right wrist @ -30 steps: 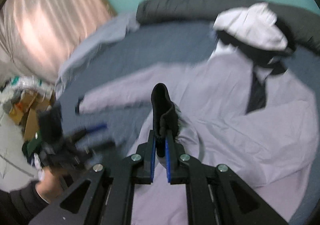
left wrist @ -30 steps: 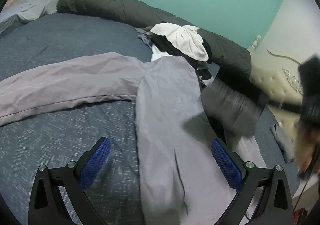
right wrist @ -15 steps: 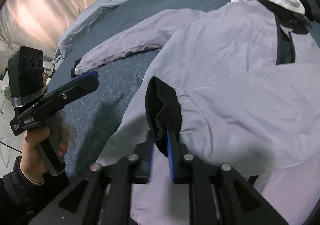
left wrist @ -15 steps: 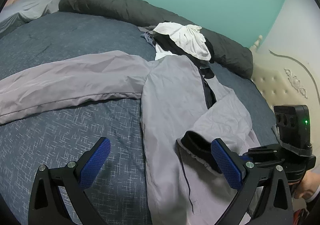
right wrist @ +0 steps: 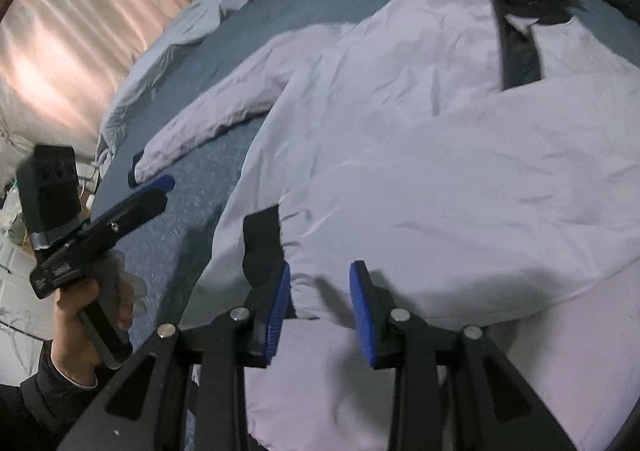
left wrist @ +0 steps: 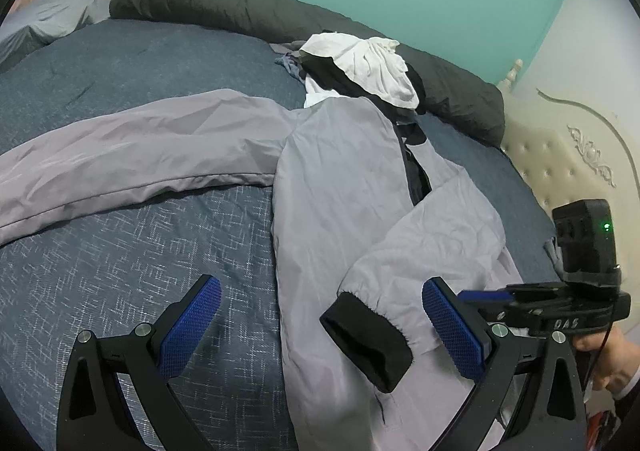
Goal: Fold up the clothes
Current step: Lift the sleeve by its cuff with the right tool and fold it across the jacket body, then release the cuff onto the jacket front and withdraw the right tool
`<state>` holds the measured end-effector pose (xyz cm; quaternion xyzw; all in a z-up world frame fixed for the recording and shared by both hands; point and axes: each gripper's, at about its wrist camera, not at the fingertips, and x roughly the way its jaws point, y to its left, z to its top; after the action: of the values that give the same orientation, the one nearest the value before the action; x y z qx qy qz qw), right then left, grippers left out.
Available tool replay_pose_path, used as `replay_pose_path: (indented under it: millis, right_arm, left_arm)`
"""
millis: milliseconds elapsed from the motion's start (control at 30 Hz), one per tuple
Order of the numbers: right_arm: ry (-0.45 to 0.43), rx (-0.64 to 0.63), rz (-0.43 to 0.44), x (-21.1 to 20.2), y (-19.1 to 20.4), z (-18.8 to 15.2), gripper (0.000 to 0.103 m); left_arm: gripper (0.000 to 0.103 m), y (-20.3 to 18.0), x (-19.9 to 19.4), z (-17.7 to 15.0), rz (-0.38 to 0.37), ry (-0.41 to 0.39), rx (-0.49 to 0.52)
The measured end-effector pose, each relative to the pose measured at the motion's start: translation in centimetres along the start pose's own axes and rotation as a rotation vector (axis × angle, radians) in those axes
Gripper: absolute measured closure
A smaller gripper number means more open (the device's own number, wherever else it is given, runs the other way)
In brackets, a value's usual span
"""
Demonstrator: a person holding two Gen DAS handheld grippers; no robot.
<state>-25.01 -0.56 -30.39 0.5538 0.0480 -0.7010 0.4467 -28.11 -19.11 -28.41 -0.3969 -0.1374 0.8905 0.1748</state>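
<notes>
Right claw opening, cuff touching its left pad; left claw spread above jacket; bare bed left.

Matt crinkled cloth jacket

Lilac-grey jacket, black cuff; flecked navy bedspread.

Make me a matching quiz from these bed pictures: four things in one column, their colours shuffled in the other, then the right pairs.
Things:
1. jacket
2. sleeve cuff
3. bedspread
4. garment atop the pile

Colours:
A. white
B. dark blue
C. light grey
D. black

Pairs: 1-C, 2-D, 3-B, 4-A
</notes>
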Motion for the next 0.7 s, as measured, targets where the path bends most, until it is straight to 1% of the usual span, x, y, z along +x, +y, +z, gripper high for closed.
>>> replay_pose_path:
  millis: [67, 133, 233, 267, 367, 467, 533, 600, 700]
  right_arm:
    - [0.055, -0.014, -0.036, 2.0, 0.2, -0.2, 0.072]
    - [0.090, -0.024, -0.065, 3.5, 0.1, -0.6, 0.072]
    - [0.066, 0.008, -0.037, 3.1, -0.6, -0.8, 0.072]
    - [0.043, 0.013, -0.030, 2.3, -1.0, -0.7, 0.072]
    - [-0.032, 0.014, -0.047, -0.9, -2.2, -0.4, 0.072]
    - [-0.130, 0.064, -0.084, -5.3, -5.0, -0.7, 0.072]
    - [-0.191, 0.130, -0.135, -8.4, -8.0, -1.2, 0.072]
    - [-0.226, 0.192, -0.213, -11.1, -11.3, -1.8, 0.072]
    - [-0.239, 0.265, -0.328, -14.0, -15.7, -2.5, 0.072]
  left_arm:
    - [0.000, -0.1, 0.3, -0.1, 0.003, 0.005, 0.006]
    - [0.000, -0.3, 0.8, -0.3, -0.003, 0.018, 0.012]
    - [0.000, -0.8, 1.8, -0.7, -0.012, 0.056, 0.030]
    - [0.000, -1.0, 2.1, -0.9, -0.012, 0.064, 0.038]
    - [0.000, -1.5, 3.0, -1.3, -0.013, 0.095, 0.061]
    - [0.000, -2.0, 3.3, -1.5, -0.006, 0.109, 0.085]
    - [0.000, -2.3, 3.2, -1.5, 0.005, 0.104, 0.101]
    - [0.000, -2.6, 2.9, -1.3, 0.011, 0.088, 0.110]
    - [0.000, -2.8, 2.4, -0.9, -0.003, 0.056, 0.099]
